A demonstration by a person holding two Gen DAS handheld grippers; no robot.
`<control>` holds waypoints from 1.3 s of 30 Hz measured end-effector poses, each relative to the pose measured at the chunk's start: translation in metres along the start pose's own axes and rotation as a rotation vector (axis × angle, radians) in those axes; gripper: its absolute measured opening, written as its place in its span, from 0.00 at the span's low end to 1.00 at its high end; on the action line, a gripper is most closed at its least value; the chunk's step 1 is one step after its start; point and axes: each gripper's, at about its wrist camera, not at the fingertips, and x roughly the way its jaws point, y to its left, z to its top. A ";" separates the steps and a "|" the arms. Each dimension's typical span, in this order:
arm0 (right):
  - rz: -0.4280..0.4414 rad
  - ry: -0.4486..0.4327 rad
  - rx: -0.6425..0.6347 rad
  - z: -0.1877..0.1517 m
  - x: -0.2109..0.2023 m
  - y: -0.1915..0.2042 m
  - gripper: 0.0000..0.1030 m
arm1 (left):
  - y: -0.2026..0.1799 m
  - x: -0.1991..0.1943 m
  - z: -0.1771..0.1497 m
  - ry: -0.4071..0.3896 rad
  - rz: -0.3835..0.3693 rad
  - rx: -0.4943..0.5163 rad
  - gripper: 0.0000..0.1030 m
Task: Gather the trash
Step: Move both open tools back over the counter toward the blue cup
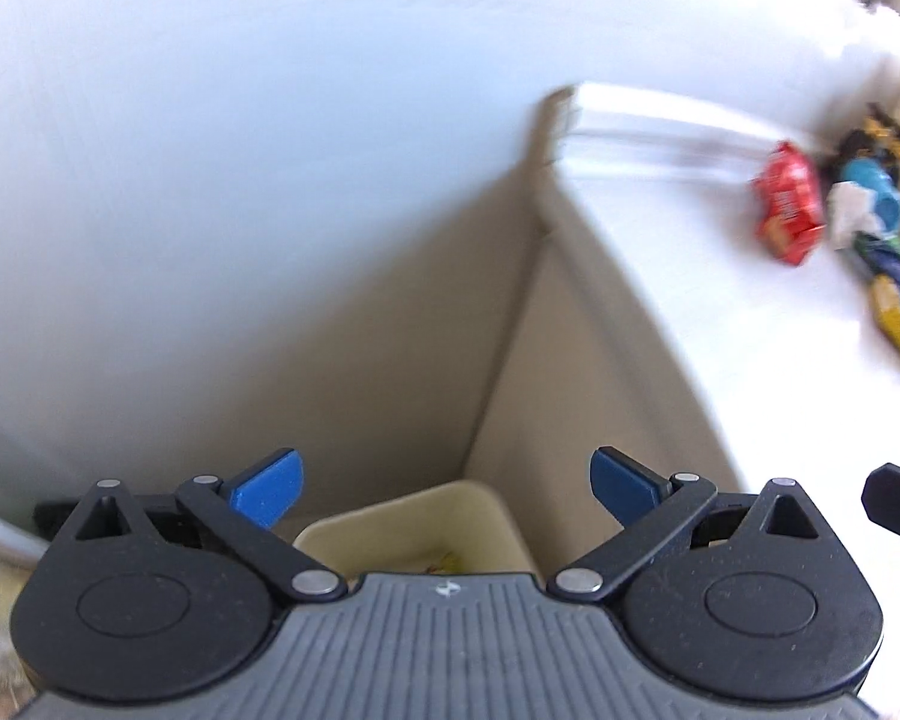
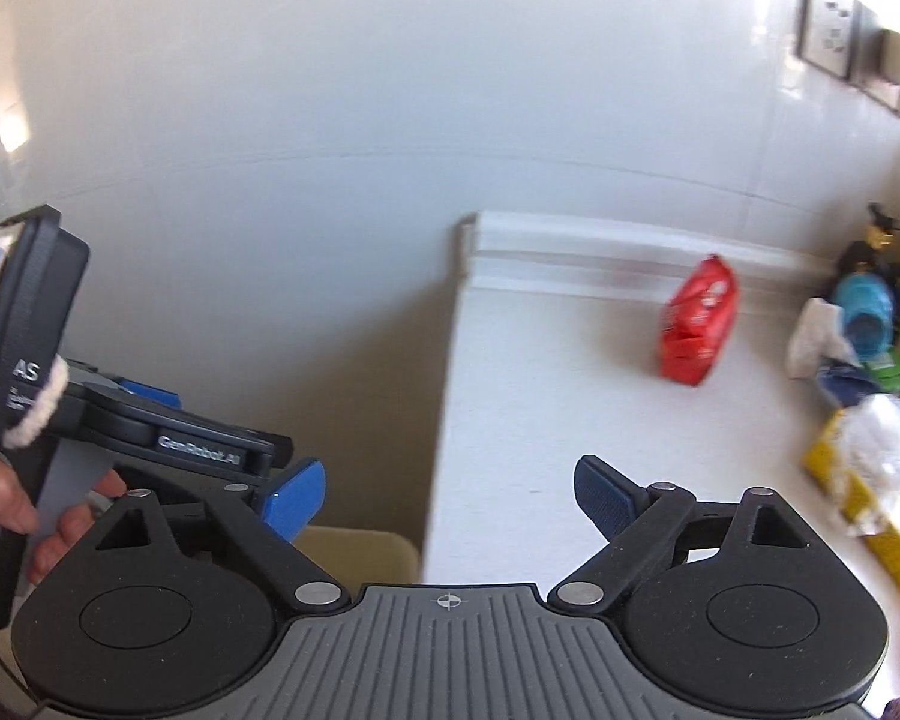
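Clearly both grippers gape wide, empty: left gripper (image 1: 444, 489) above the cream bin (image 1: 414, 531), right gripper (image 2: 447, 495) by the white counter (image 2: 540, 390). Trash (image 2: 699, 324) lies on the counter's far side. Only the right view shows a hand (image 2: 24, 510) holding the left tool.

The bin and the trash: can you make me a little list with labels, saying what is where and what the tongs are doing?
bin: cream bin on the floor, beside the counter
bin contents: something yellowish inside, too hidden to name
counter: white counter against the wall
red packet: red packet lying alone on the counter
pile: wrappers, blue, green, yellow and white, heaped right of the red packet
left tongs: left tongs open, nothing between them, above the bin
right tongs: right tongs open, empty, over the counter edge
hand: hand gripping the left handle
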 end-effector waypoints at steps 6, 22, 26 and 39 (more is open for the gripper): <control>-0.113 -0.036 0.043 0.006 -0.013 -0.048 0.91 | -0.041 -0.008 0.025 -0.049 -0.078 0.080 0.99; -0.352 -0.123 0.214 0.018 -0.031 -0.205 0.95 | -0.190 0.013 0.101 -0.174 -0.293 0.283 0.99; -0.397 -0.142 0.269 0.023 -0.024 -0.246 0.95 | -0.226 0.022 0.119 -0.223 -0.341 0.304 0.99; -0.381 -0.198 0.455 0.014 -0.003 -0.343 0.91 | -0.318 0.071 0.162 -0.213 -0.474 0.356 0.73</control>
